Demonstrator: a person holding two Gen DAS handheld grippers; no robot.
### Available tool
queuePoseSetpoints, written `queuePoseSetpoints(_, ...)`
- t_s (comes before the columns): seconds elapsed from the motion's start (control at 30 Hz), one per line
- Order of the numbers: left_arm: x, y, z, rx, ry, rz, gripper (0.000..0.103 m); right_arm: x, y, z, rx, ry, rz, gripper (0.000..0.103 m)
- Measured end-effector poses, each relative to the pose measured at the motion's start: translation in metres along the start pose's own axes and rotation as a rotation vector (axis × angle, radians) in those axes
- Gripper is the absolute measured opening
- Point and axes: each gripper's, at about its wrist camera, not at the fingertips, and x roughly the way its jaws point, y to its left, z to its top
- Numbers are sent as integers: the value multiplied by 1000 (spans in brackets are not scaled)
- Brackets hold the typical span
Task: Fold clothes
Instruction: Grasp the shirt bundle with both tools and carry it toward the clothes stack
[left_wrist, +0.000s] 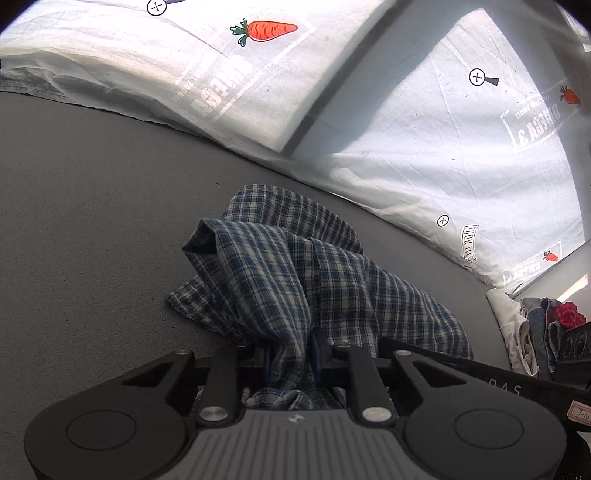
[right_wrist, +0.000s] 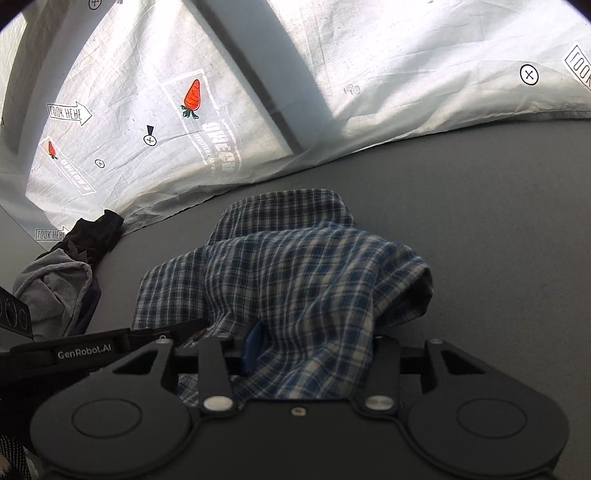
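Both tongs pinched on one checked shirt, bunched mid-tabletop.

We see the left tongs (left_wrist: 291, 360) closed on a thick gather of the shirt (left_wrist: 295, 280), and the right tongs (right_wrist: 310, 350) nearly closed on another fold, cloth draped over its fingers. We judge two risks: the thin woven cotton may slip from a bunched grip, and several layers caught together may drag the fold crooked. The shirt is soft, creased, blue-and-white plaid, heaped near the middle of the matte grey tabletop (left_wrist: 92, 221). A white printed sheet (right_wrist: 406, 74) lines the far edge; other clothes (right_wrist: 59, 280) lie towards one side edge.
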Motion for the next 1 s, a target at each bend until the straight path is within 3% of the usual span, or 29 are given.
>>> queuePoseSetpoints(0.3, -107, -35, -80, -28, -31, -30, 18, -93, 41, -66, -96, -44, 15, 33)
queuePoseSetpoints(0.43, -139, -44, -95, 4, -56, -68, 18, -127, 54, -81, -100, -81, 12, 32)
queuePoseSetpoints(0.7, -182, -58, -119, 46, -79, -168, 18, -184, 78, -110, -86, -156, -55, 33)
queuePoseSetpoints(1.0, -188, -76, -154, 56, -11, -282, 18, -235, 65, -148, -9, -177, -130, 33)
